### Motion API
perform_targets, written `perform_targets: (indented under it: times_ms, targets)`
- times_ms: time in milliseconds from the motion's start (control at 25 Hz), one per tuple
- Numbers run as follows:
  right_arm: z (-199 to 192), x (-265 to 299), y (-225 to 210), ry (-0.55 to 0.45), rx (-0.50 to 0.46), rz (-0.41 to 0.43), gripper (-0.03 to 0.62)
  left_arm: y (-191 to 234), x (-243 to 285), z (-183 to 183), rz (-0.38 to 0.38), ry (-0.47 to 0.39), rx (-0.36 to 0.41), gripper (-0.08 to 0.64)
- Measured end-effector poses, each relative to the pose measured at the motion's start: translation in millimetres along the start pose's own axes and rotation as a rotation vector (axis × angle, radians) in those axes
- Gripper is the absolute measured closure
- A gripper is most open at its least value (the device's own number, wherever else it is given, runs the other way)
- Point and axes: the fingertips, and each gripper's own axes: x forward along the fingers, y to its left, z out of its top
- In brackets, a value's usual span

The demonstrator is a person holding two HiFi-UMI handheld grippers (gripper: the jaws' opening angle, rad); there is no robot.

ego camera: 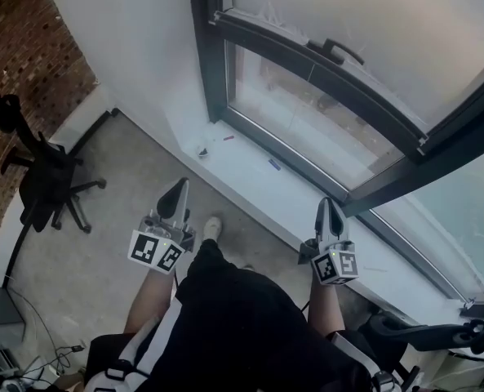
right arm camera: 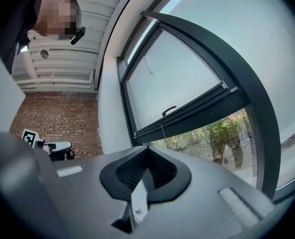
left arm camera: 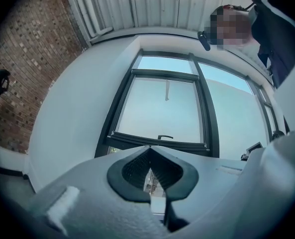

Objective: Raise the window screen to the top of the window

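- The left gripper (ego camera: 179,194) and right gripper (ego camera: 328,215) hang low, jaws pressed together, 2 empty tools.
- Past the sill (ego camera: 250,166), the window screen (ego camera: 364,23) sits partway down, its handle (ego camera: 333,51) well apart from both.
- The risk: a 1-sided shove could skew the screen and jam it.

Office chair (ego camera: 44,182) left of window (ego camera: 307,117)

Soft daylight from the window (ego camera: 331,96), dim interior, fisheye edges, near tool bodies blurred
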Motion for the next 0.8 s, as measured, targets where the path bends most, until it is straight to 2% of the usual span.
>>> perform_targets:
  times_ms: [200,360,560,800]
  targets:
    - [2,32,-7,-0.027,-0.016,-0.098,0.586,42,58,-22,-0.068,0.055,-0.048,0.555]
    - [8,47,-23,-0.048,-0.027,-0.223,0.586,56,113,-33,-0.185,0.105,-0.072,0.555]
    - [6,82,-43,-0.040,-0.047,-0.305,0.586,81,163,-46,-0.246,0.135,-0.087,0.555]
    - [17,102,-53,-0.075,-0.093,-0.422,0.586,97,218,-52,-0.376,0.163,-0.116,0.555]
